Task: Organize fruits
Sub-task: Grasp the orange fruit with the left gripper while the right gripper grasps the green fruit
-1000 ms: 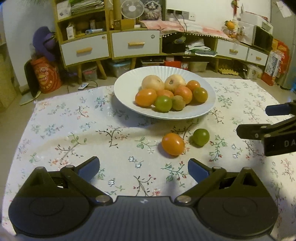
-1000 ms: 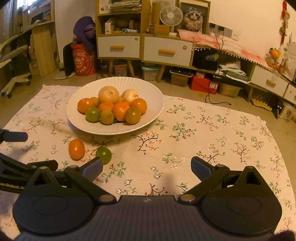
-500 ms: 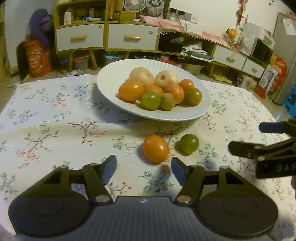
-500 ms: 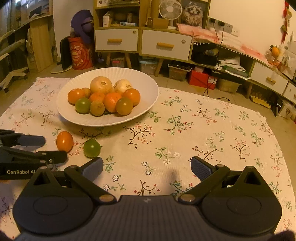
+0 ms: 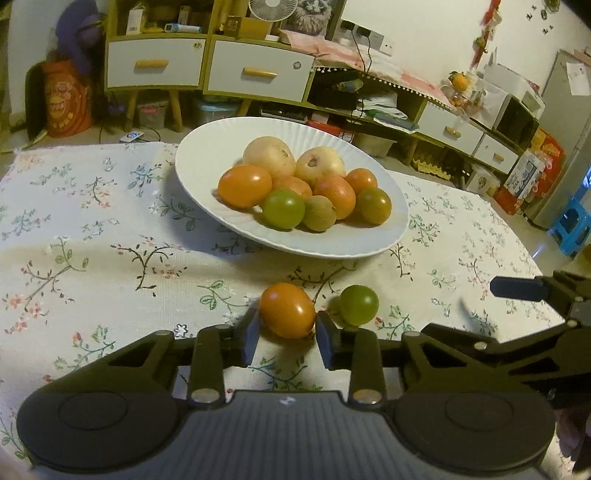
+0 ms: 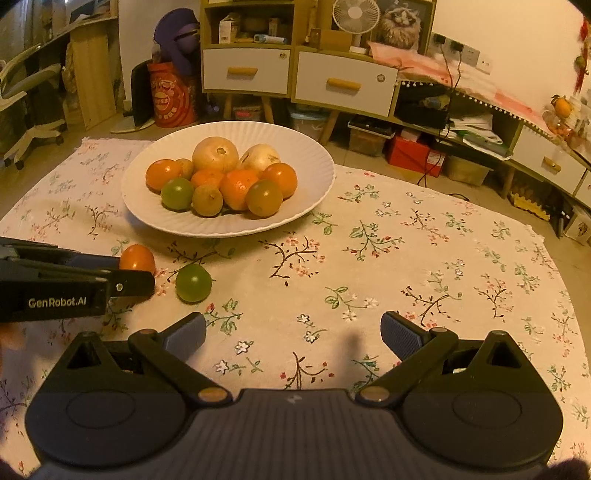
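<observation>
Fingers (image 5: 252, 334) on our left gripper (image 5: 286, 336) are closing around the orange fruit (image 5: 287, 310) between them on the table (image 5: 110, 258); our right fingers (image 6: 400, 334) gape empty. Beside them, the green fruit (image 5: 359, 304) could get nudged and roll away.

A lived-in home living room: drawer cabinets (image 6: 343, 83), desk fan (image 6: 355, 16), floral tablecloth (image 6: 406, 258).

Left gripper (image 5: 284, 338), wide open a second ago, now closes its jaws around the loose orange fruit (image 5: 287, 309) on the tablecloth, pads at either side.
</observation>
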Motion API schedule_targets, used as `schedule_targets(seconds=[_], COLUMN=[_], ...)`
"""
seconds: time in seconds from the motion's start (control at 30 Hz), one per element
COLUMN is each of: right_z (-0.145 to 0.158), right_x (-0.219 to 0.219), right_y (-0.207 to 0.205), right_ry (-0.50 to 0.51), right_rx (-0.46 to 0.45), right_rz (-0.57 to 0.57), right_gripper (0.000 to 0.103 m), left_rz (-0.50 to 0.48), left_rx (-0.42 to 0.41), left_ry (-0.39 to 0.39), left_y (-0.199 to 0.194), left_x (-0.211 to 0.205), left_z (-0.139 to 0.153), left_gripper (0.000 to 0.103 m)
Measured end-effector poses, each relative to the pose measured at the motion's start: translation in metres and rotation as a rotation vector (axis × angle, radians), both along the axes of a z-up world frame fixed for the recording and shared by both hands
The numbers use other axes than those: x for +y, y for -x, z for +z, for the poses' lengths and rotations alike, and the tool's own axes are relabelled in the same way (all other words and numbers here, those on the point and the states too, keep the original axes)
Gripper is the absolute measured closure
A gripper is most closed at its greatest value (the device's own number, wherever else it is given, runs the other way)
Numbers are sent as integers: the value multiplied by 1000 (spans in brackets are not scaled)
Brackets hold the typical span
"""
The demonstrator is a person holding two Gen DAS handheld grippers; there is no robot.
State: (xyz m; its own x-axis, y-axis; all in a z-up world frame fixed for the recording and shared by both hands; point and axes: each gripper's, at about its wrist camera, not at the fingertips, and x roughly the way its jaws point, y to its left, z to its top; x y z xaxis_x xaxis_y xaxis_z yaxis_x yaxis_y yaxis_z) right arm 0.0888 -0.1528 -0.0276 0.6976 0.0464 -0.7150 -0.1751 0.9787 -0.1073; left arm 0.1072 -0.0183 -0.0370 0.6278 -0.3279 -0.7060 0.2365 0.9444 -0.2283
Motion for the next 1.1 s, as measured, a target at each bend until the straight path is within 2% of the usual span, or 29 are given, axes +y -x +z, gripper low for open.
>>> schedule_targets(seconds=[0.23,0.43,0.6,1.1], right_z=[-1,-2,-5,-9], right_x=[6,15,28,35], right_y=[-1,-9,-18,-26], right_ry=[-16,-93,-126,-138], right_rx=[3,21,63,62], right_rz=[39,88,128,135], right_gripper=[8,25,47,67], left_rz=[28,33,36,44], left_rx=[14,5,15,41], left_ry=[-29,-73,-95,-69], left_y=[-1,0,0,-3], left_x=[3,9,15,24], left_z=[6,17,19,16], left_gripper=[83,83,83,83])
